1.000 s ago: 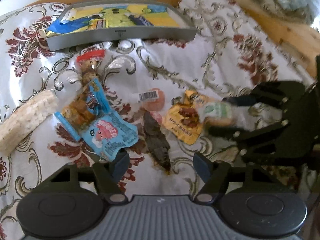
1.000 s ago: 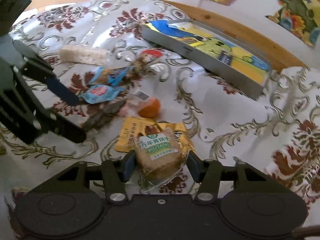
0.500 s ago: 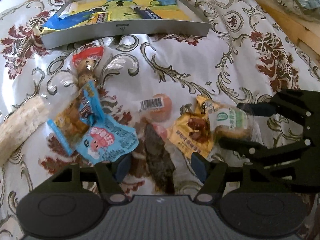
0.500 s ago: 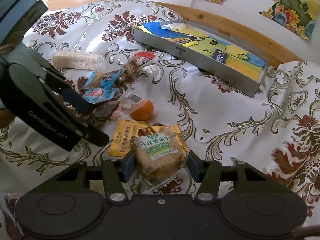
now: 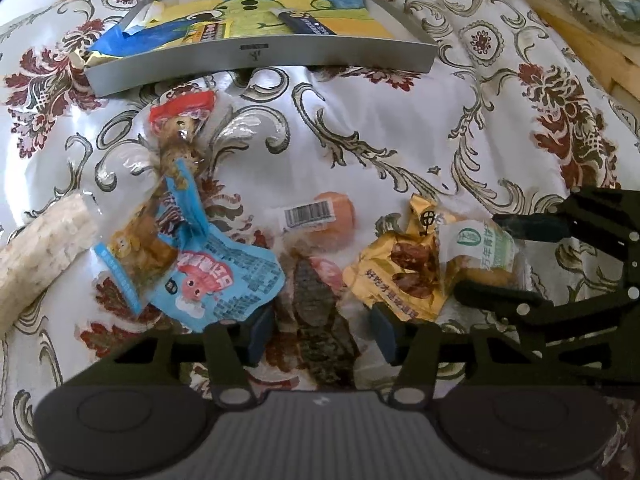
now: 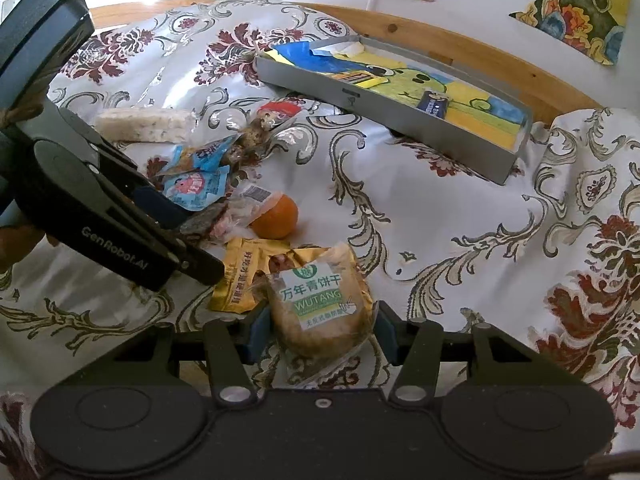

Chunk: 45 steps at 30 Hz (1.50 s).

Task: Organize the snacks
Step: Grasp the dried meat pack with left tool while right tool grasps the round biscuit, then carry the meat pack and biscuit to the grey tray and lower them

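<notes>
Progress is judged early. The shallow grey rectangular tray (image 6: 384, 108) with a yellow-green cartoon liner stands at the far side of the floral white tablecloth (image 5: 400, 120) and holds only a few flat items, among them a small dark blue packet (image 6: 434, 103) and a crumpled blue wrapper (image 5: 120, 38). Most snacks lie loose on the cloth, well apart from the tray: a pale puffed rice bar in clear film (image 5: 40, 252), a clear packet with a red top (image 5: 182, 120), a light blue foil packet with a pink cartoon figure (image 5: 216, 284), a dark brown strip snack in clear wrap (image 5: 316, 316), a round orange item under a barcode label (image 5: 334, 220) and a crinkled gold foil packet (image 5: 400, 276).

The right gripper (image 6: 322, 330) is pinching a round biscuit in a clear wrapper with a green label (image 6: 324, 312); both blue pads touch its sides. The biscuit rests partly over the gold foil packet, and whether it is lifted clear cannot be told. Carrying it to the tray appears to be the step in hand.

The left gripper (image 5: 318, 338) is spread, holding nothing. The dark brown strip lies between its fingers, touching neither; the light blue packet sits just beside the left finger and the gold packet beside the right.
</notes>
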Each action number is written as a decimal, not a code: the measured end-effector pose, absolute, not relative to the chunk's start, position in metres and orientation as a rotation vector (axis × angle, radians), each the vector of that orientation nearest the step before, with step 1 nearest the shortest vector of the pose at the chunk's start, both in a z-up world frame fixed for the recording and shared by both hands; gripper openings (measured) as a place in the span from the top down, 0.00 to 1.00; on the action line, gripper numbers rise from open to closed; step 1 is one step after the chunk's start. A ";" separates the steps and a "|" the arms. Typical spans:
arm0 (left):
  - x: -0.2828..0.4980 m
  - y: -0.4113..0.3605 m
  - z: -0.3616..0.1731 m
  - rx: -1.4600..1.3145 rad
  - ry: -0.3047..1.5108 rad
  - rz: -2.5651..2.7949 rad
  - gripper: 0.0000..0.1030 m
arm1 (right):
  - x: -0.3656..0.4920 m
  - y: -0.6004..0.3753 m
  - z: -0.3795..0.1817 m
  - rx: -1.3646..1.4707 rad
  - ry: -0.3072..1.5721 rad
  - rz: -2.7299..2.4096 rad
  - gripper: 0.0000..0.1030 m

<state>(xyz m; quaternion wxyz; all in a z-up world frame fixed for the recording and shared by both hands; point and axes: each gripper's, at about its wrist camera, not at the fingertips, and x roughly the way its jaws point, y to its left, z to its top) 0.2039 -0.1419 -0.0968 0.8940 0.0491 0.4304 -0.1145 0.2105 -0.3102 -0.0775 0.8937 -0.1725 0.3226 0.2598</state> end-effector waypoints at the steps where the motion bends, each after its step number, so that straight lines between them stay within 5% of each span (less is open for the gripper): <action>1: 0.203 -0.142 -0.097 0.106 0.891 -0.239 0.47 | 0.210 -0.309 -0.078 -0.358 0.669 0.539 0.46; 45: 0.135 -0.114 -0.044 -0.010 0.863 -0.215 0.54 | 0.148 -0.268 -0.044 -0.480 0.491 0.560 0.48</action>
